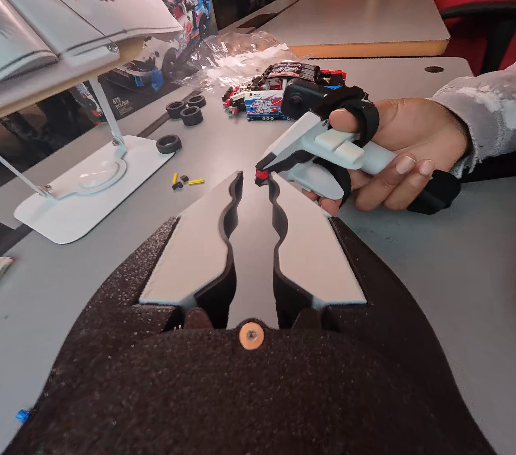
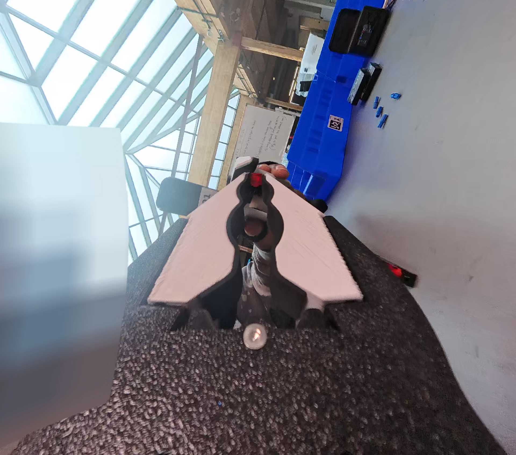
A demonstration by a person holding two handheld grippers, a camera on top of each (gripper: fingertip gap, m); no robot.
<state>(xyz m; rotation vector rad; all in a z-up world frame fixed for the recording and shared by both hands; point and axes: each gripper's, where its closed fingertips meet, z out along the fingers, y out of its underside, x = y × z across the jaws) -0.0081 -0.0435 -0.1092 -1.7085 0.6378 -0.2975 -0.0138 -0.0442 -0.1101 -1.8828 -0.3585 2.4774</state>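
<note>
Left wrist view — left gripper [image 1: 254, 176]: white wavy-edged fingers with black lining are held spread, nothing between them; bare grey table [image 1: 418, 288] is seen through the gap.
Left wrist view — right gripper [image 1: 261, 176]: its black-tipped fingers are pinched on a small red piece [image 1: 261, 176], just beside the left gripper's right fingertip; it is gripped by a hand [image 1: 405, 154].
Left wrist view — open room: the table is bare toward the right edge; a white metal stand [image 1: 92, 185] bounds the left.
Left wrist view — surroundings: four black rubber tyres [image 1: 185, 112], small yellow and black pieces [image 1: 187, 180], a brick-built model car [image 1: 268, 95] and crinkled clear plastic [image 1: 237, 51] are seen beyond.
Right wrist view — right gripper [image 2: 255, 179]: fingers are closed on the red piece [image 2: 255, 179] at the tips; the view is rolled sideways.
Right wrist view — edges: blue ribbed crates [image 2: 324, 134] line the table [image 2: 460, 190] edge; small blue pieces [image 2: 381, 113] lie on the grey top.
</note>
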